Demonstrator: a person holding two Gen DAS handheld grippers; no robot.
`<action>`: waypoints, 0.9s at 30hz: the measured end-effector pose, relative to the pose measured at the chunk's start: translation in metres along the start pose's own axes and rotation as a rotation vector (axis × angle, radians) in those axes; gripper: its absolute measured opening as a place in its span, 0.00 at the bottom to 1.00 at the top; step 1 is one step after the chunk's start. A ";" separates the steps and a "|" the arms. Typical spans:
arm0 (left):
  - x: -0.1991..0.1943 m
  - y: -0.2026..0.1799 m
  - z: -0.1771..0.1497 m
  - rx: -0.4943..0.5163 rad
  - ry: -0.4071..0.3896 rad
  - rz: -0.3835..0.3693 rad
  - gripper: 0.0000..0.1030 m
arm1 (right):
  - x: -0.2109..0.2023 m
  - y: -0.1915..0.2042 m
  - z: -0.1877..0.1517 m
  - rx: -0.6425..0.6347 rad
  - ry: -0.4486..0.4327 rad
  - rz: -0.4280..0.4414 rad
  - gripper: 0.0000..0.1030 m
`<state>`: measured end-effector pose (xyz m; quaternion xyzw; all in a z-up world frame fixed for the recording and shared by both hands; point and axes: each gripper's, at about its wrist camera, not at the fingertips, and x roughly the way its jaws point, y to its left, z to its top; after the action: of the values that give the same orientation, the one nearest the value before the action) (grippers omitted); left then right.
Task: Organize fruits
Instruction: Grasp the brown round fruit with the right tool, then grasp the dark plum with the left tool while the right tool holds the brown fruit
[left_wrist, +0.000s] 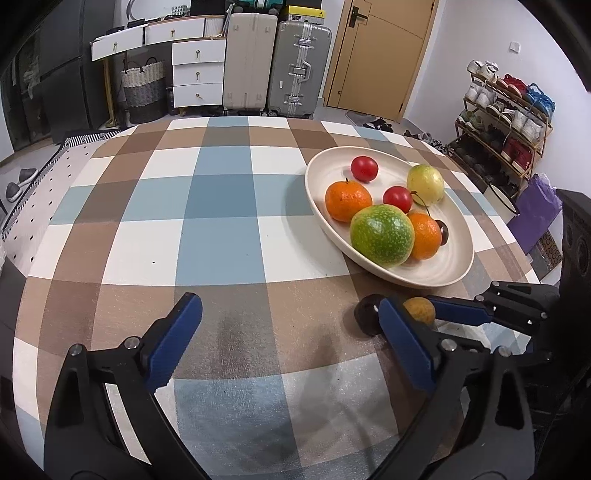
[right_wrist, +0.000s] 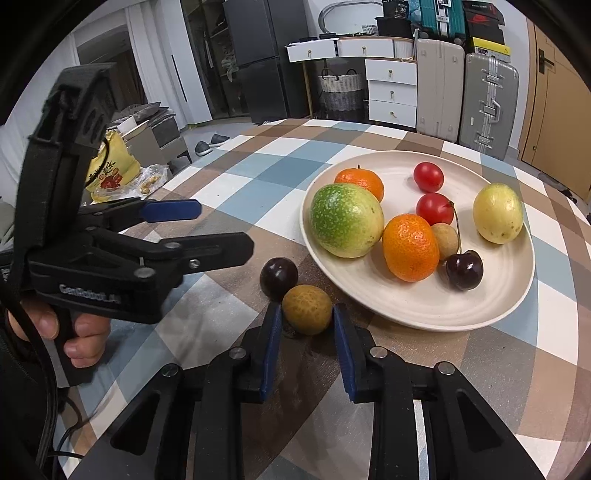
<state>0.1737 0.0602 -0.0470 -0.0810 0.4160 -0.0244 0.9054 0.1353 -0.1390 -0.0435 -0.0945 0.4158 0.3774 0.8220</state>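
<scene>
A small brown longan (right_wrist: 307, 303) lies on the checked tablecloth just in front of the cream plate (right_wrist: 406, 322). My right gripper (right_wrist: 306, 314) is shut on it, one blue pad against each side. A loose dark cherry (right_wrist: 279, 277) touches the longan on its far left. In the plate lie a big green fruit (right_wrist: 345, 220), two oranges, two red tomatoes, a yellow fruit (right_wrist: 498, 213), a stemmed cherry and another longan. My left gripper (left_wrist: 288, 302) stands open over bare cloth with nothing between its fingers. In the left wrist view the held longan (left_wrist: 421, 308) shows behind its right finger.
A hand holds the left gripper (right_wrist: 221, 227) at the left of the right wrist view. The plate (left_wrist: 406, 281) sits on the table's right half. Beyond the table stand suitcases, white drawers, a door and a shoe rack (left_wrist: 506, 122). A yellow bag (right_wrist: 110, 170) lies off the table's left edge.
</scene>
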 end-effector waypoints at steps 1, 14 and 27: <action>0.001 0.000 0.000 0.000 0.002 0.001 0.93 | -0.001 0.000 0.000 0.000 -0.004 0.001 0.28; 0.008 0.002 -0.001 -0.004 0.022 -0.001 0.88 | -0.040 -0.006 -0.005 0.017 -0.136 0.020 0.28; 0.009 -0.028 -0.007 0.088 0.027 -0.088 0.75 | -0.067 -0.044 -0.003 0.126 -0.246 -0.095 0.28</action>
<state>0.1752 0.0302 -0.0537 -0.0592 0.4229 -0.0837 0.9003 0.1392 -0.2073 -0.0013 -0.0153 0.3300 0.3197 0.8881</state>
